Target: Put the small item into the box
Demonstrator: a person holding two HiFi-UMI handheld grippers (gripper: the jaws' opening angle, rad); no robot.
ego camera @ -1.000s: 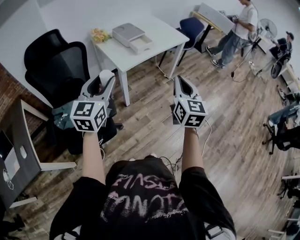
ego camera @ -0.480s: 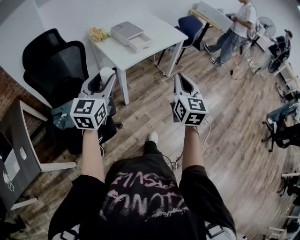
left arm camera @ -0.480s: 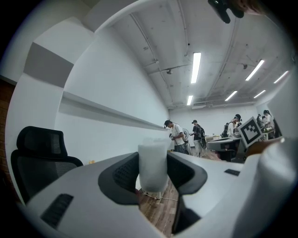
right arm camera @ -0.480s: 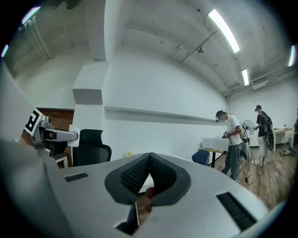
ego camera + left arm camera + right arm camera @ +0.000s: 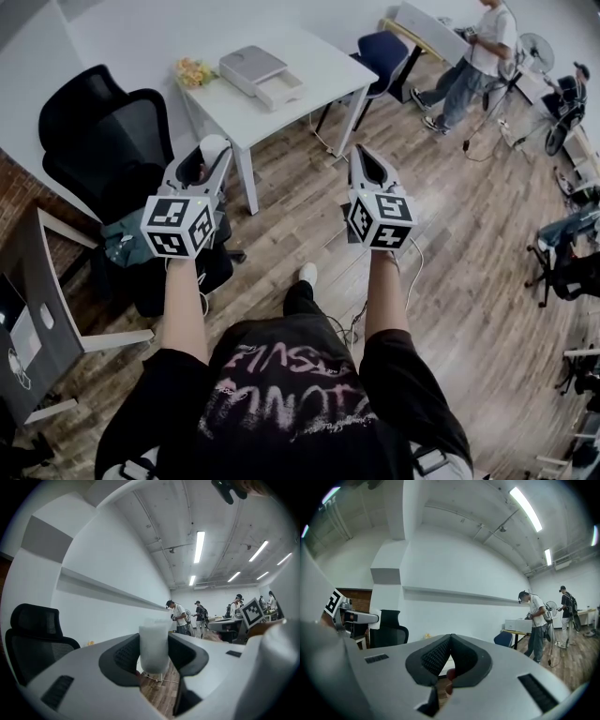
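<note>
The small white item (image 5: 153, 645), a pale cup-shaped thing with frosted-looking sides, sits upright between the pads of the left gripper (image 5: 154, 654). The jaws are closed in on both of its sides, so it's properly held, and the top pokes out above them. In the head view it's the white blob (image 5: 212, 148) at the tip of that gripper, held up in the air over the wooden floor (image 5: 300, 216), just short of the white table (image 5: 319, 66).

The box (image 5: 262, 75) is on that table, grey-white with a lower tray part sticking out toward the person, and well apart from the item right now. So this looks like the carry stage, with nothing dropped off yet.

The right gripper (image 5: 449, 654) is pinched fully shut with nothing in it, just hanging alongside.

To do this bit well, the person probably wants to keep the squeeze steady and the item upright, get right up over the box opening before easing off, and steer round the table corner and the black office chair (image 5: 103, 141) on the left. Which part of the box is actually open is hard to tell from here.
</note>
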